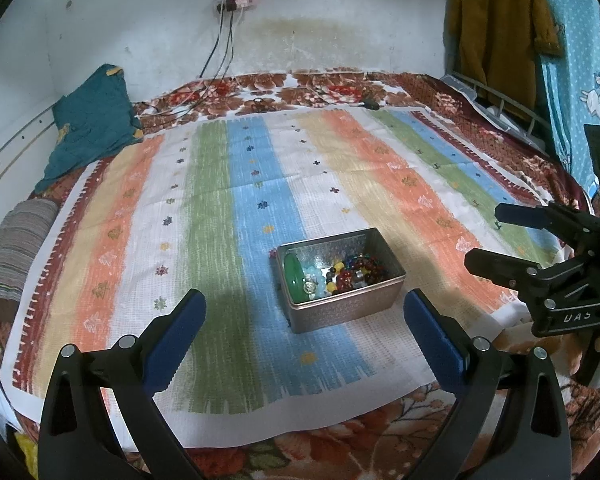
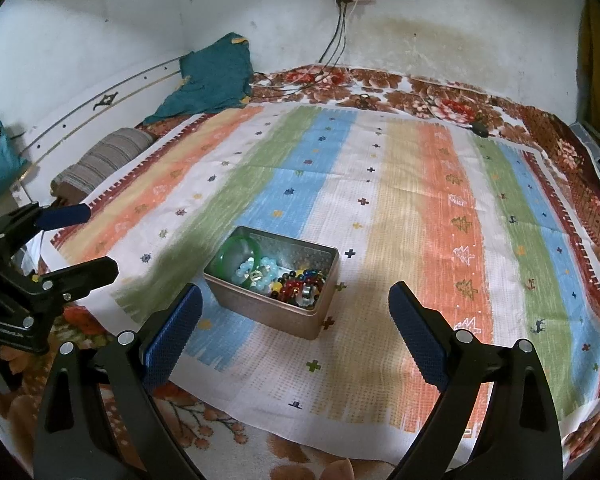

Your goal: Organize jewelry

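A small open metal tin (image 1: 342, 309) (image 2: 272, 314) stands on the striped cloth (image 1: 220, 200) (image 2: 420, 220). In it lie a green bangle (image 1: 294, 276) (image 2: 236, 250), pale blue beads (image 1: 314, 274) (image 2: 260, 270) and red and mixed bead bracelets (image 1: 358, 270) (image 2: 300, 280). My left gripper (image 1: 304, 300) is open and empty, held above the cloth just in front of the tin; it also shows at the left of the right wrist view (image 2: 88, 240). My right gripper (image 2: 296, 294) is open and empty near the tin's front; it shows at the right of the left wrist view (image 1: 482, 236).
The cloth covers a floral blanket (image 1: 340, 440) on a bed against a white wall. A teal garment (image 1: 92, 128) and a striped folded cloth (image 1: 16, 252) lie at the left. Cables (image 1: 220, 60) hang from a wall socket. Hanging clothes (image 1: 500, 28) and a rack are at the right.
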`<act>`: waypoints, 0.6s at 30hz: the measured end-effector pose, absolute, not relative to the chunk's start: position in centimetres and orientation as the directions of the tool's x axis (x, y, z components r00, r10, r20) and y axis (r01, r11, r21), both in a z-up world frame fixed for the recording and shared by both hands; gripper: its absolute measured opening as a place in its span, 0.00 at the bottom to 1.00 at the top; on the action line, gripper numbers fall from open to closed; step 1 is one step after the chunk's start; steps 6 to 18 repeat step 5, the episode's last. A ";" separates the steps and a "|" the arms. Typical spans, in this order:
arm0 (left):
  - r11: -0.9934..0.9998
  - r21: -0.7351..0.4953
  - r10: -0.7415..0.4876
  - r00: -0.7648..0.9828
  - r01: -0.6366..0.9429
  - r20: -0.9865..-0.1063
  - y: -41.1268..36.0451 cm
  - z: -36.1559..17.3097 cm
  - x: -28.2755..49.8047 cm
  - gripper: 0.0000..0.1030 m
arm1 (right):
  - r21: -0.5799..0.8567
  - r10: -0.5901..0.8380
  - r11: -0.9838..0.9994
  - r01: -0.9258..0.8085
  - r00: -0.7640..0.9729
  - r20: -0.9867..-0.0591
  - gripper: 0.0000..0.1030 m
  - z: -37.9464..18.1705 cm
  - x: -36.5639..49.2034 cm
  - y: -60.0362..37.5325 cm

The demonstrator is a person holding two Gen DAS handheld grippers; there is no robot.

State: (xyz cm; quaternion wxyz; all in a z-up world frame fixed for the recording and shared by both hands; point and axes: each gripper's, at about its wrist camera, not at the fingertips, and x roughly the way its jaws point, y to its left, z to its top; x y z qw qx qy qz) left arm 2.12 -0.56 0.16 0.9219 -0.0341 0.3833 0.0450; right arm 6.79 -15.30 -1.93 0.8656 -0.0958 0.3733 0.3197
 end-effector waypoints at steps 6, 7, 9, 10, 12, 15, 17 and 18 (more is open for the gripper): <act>0.993 -0.031 0.057 0.705 -0.111 -0.707 -0.5 0.2 2.1 0.94 | 0.073 0.481 0.778 -0.624 0.517 -0.708 0.92 -1.9 6.8 -15.3; 0.993 -0.031 0.057 0.705 -0.111 -0.707 -0.5 0.2 2.1 0.94 | 0.073 0.481 0.778 -0.624 0.517 -0.708 0.92 -1.9 6.8 -15.3; 0.993 -0.031 0.057 0.705 -0.111 -0.707 -0.5 0.2 2.1 0.94 | 0.073 0.481 0.778 -0.624 0.517 -0.708 0.92 -1.9 6.8 -15.3; 0.993 -0.031 0.057 0.705 -0.111 -0.707 -0.5 0.2 2.1 0.94 | 0.073 0.481 0.778 -0.624 0.517 -0.708 0.92 -1.9 6.8 -15.3; 0.993 -0.031 0.057 0.705 -0.111 -0.707 -0.5 0.2 2.1 0.94 | 0.073 0.481 0.778 -0.624 0.517 -0.708 0.92 -1.9 6.8 -15.3; 0.993 -0.031 0.057 0.705 -0.111 -0.707 -0.5 0.2 2.1 0.94 | 0.073 0.481 0.778 -0.624 0.517 -0.708 0.92 -1.9 6.8 -15.3; 0.993 -0.031 0.057 0.705 -0.111 -0.707 -0.5 0.2 2.1 0.94 | 0.073 0.481 0.778 -0.624 0.517 -0.708 0.92 -1.9 6.8 -15.3; 0.993 -0.031 0.057 0.705 -0.111 -0.707 -0.5 0.2 2.1 0.94 | 0.073 0.481 0.778 -0.624 0.517 -0.708 0.92 -1.9 6.8 -15.3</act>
